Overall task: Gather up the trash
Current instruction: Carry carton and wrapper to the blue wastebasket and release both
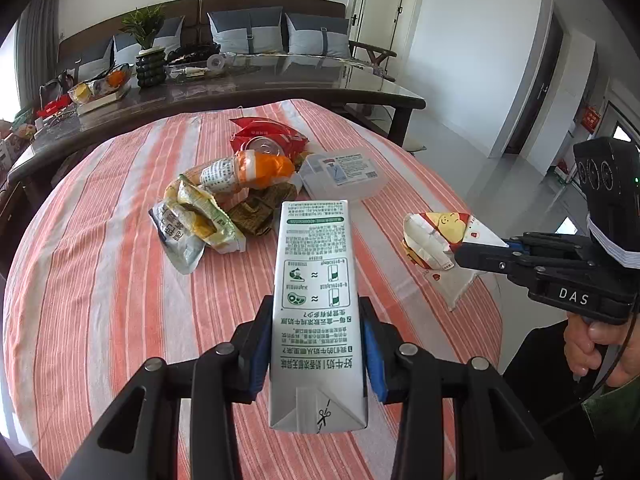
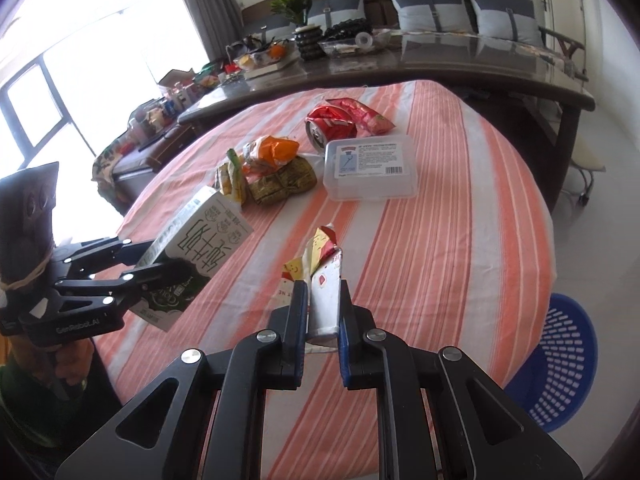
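Observation:
My left gripper [image 1: 316, 308] is shut on a white and green milk carton [image 1: 314, 300] and holds it above the striped table; the carton also shows in the right wrist view [image 2: 192, 248]. My right gripper [image 2: 324, 292] is shut on a crumpled white and red wrapper [image 2: 322, 276], also seen in the left wrist view [image 1: 436, 244], lifted off the cloth. A heap of trash lies mid-table: yellow snack bags [image 1: 192, 224], an orange-capped bottle [image 1: 248, 168], a red can and red bag [image 2: 332, 124], a brown packet [image 2: 280, 184].
A clear plastic box [image 2: 368, 168] lies by the heap. A blue perforated basket [image 2: 560, 364] stands on the floor at the table's right. A dark long table [image 1: 280, 88] with clutter, a plant and a sofa stand behind.

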`<state>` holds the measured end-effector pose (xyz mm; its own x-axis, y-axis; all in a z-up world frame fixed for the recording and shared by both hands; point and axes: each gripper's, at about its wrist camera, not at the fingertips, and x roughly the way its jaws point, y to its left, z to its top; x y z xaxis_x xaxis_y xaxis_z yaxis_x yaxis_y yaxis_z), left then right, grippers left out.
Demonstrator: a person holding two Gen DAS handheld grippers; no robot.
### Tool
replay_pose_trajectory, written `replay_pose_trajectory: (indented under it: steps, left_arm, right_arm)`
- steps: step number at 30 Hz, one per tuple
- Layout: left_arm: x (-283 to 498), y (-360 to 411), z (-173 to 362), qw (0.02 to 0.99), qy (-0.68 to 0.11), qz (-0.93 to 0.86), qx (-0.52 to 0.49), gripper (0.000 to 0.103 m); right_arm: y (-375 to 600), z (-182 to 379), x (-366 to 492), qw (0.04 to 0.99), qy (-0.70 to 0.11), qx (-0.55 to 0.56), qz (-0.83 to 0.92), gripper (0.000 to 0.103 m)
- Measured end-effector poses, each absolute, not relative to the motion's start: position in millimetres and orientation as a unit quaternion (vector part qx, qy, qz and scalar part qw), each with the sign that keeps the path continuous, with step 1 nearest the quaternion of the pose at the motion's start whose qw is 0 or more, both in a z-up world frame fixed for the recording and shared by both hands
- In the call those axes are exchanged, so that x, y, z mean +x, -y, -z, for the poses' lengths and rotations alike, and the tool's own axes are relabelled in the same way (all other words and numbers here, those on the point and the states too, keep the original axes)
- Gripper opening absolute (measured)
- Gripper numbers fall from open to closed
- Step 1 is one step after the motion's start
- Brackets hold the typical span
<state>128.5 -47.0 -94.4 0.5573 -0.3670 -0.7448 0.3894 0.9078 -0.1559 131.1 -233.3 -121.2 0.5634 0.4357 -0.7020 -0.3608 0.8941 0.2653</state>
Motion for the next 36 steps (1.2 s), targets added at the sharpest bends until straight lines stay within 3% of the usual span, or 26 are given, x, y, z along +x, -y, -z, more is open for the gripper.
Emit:
replay_pose_trajectory:
  steps: [18, 36]
  left_arm:
    - [148, 215, 86, 0.843, -0.418, 0.335, 0.054, 0.04]
    - [197, 371, 143, 0.795, -0.472, 0.379, 0.037, 0.04]
  right_arm:
    - [403, 101, 136, 0.908, -0.404, 0.093, -0.07, 0.012]
    - [537, 167, 163, 0.866, -0.478, 0.143, 0.032, 0.012]
